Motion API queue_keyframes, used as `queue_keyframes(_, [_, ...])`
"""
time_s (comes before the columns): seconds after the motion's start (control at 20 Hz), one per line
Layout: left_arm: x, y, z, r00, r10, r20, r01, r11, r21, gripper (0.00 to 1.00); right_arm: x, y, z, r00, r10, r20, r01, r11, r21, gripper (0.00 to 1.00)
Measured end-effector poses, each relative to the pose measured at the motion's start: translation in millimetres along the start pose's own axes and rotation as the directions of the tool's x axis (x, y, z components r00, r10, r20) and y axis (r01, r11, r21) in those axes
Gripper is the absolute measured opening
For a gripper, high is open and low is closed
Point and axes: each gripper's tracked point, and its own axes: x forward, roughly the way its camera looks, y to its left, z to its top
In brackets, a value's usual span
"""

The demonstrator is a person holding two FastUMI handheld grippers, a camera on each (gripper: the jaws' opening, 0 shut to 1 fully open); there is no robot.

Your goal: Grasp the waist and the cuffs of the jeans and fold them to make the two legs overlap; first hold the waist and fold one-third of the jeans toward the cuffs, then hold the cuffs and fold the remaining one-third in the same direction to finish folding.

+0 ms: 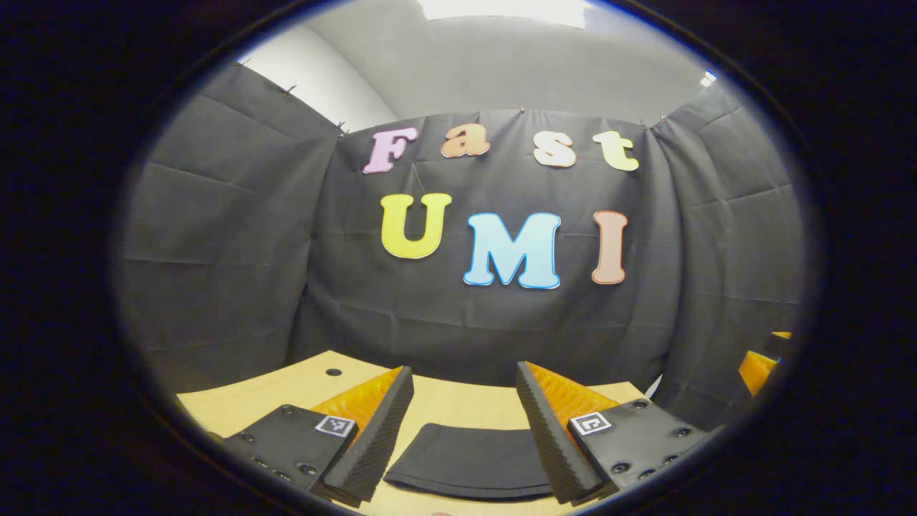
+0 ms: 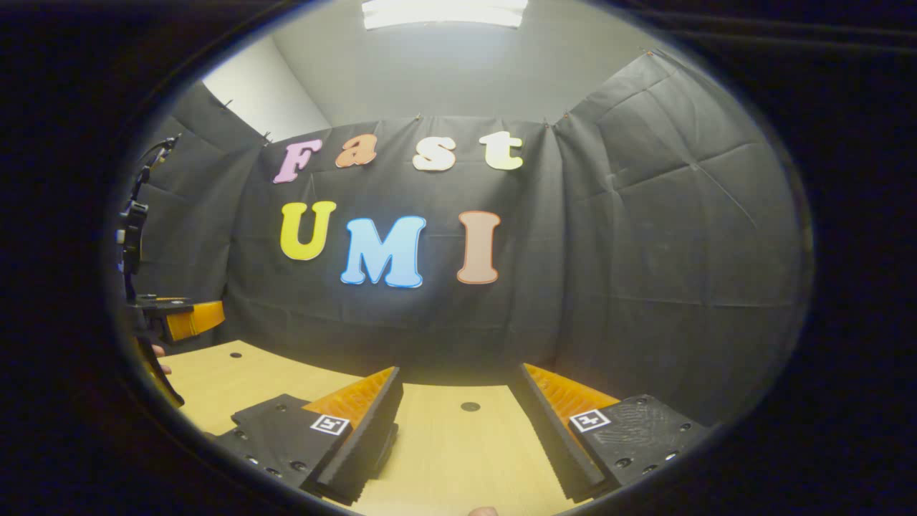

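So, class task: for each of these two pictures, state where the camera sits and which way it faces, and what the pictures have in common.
Left gripper view: rides on the left gripper, facing the booth wall over the table; its own open fingers frame a dark folded cloth.
Right gripper view: rides on the right gripper, facing the same wall; its open fingers show, with the other gripper and a hand at the left edge.
Shared: wall, wooden table, ceiling light.

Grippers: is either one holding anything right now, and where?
Nothing is held. Left gripper and right gripper are both open above the table.
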Motion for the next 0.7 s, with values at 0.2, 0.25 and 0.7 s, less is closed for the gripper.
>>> queue_keyframes(0.2, [-6,-17,4,1.000,-0.015,0.016,0.015,1.000,-0.005,0.93,2,-17,2,1.000,-0.012,0.015,0.012,1.000,-0.004,0.95])
queue_keyframes(0.25, [-7,-18,7,1.000,-0.015,0.024,0.015,1.000,0.004,0.89,1,-20,4,1.000,-0.012,0.019,0.012,1.000,-0.006,0.95])
queue_keyframes(0.7, [-29,-35,-1,0.999,-0.046,0.013,0.045,0.998,0.032,0.93,5,-16,2,0.999,0.036,0.022,-0.035,0.998,-0.054,0.95])
